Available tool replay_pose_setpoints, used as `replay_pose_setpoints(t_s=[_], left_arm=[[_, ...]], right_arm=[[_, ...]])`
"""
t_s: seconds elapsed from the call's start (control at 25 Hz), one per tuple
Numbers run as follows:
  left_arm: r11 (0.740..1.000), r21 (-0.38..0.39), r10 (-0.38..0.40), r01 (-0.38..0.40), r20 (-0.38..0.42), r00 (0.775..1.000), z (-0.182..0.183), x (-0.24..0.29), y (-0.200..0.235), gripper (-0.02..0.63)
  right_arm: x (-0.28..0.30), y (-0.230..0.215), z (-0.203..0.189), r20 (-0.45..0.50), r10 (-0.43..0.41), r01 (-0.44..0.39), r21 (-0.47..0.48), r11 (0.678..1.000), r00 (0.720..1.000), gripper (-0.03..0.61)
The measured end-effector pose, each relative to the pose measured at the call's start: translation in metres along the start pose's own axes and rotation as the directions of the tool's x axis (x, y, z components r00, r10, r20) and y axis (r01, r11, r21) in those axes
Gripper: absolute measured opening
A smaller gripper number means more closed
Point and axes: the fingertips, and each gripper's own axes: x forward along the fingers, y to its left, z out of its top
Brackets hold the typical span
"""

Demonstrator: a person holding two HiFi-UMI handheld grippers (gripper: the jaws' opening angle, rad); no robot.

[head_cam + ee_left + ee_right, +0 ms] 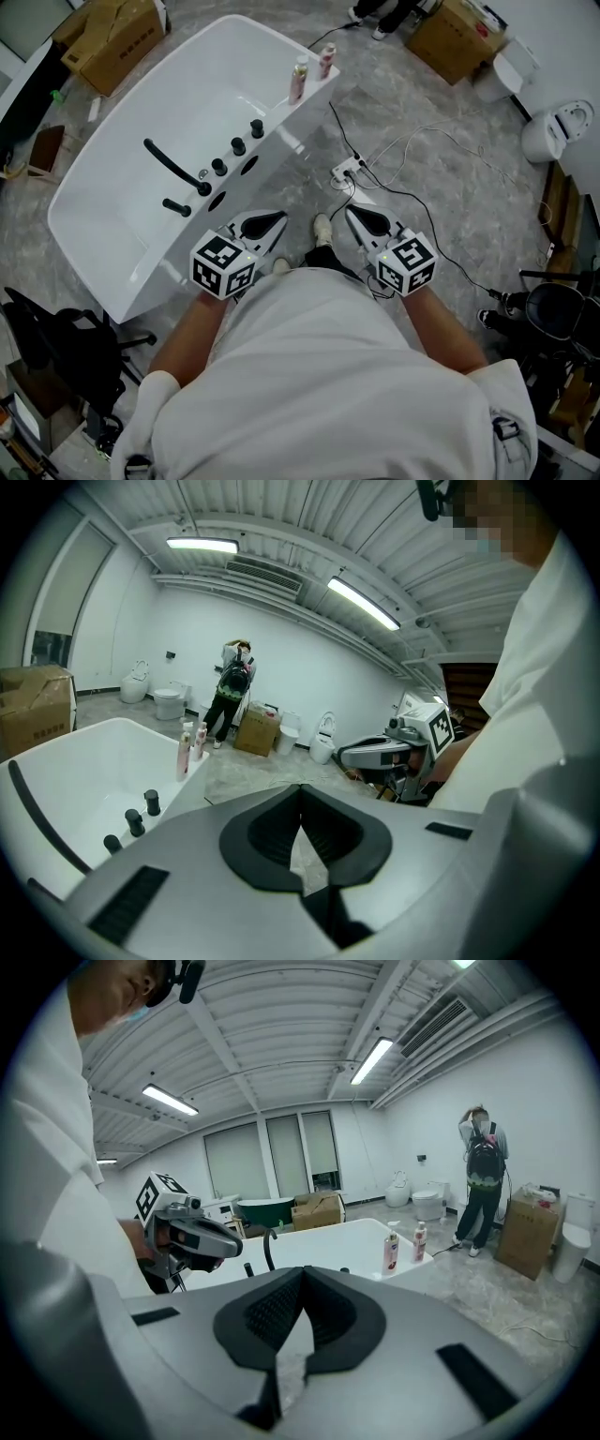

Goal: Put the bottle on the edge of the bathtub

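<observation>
Two bottles [298, 79] stand upright on the rim of the white bathtub [103, 202], at the upper middle of the frame, one just beside the other. Further down that same rim sit a row of black knobs [238, 146] and a black faucet [173, 167]. On the floor beside the tub lies a power strip [347, 171]. At lower centre, well apart from the bottles, the left claw [270, 222] and right claw [367, 220] each have jaws together, empty.
</observation>
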Motion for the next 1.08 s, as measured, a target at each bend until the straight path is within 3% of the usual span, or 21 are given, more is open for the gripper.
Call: replay_pose_setpoints(t_s=[0.52, 1.08], left_arm=[[1.0, 0.004, -0.007, 0.007, -0.021, 1.0, -0.009, -0.006, -0.002, 0.017], [0.999, 0.049, -0.02, 0.023, -0.051, 0.998, -0.001, 0.036, -0.013, 0.017]], right_arm=[[-0.004, 0.012, -0.01, -0.015, -0.01, 0.01, 0.004, 1.0, 1.0, 0.008], [-0.03, -0.011, -0.02, -0.044, -0.008, 0.008, 0.008, 1.0, 0.999, 0.007]])
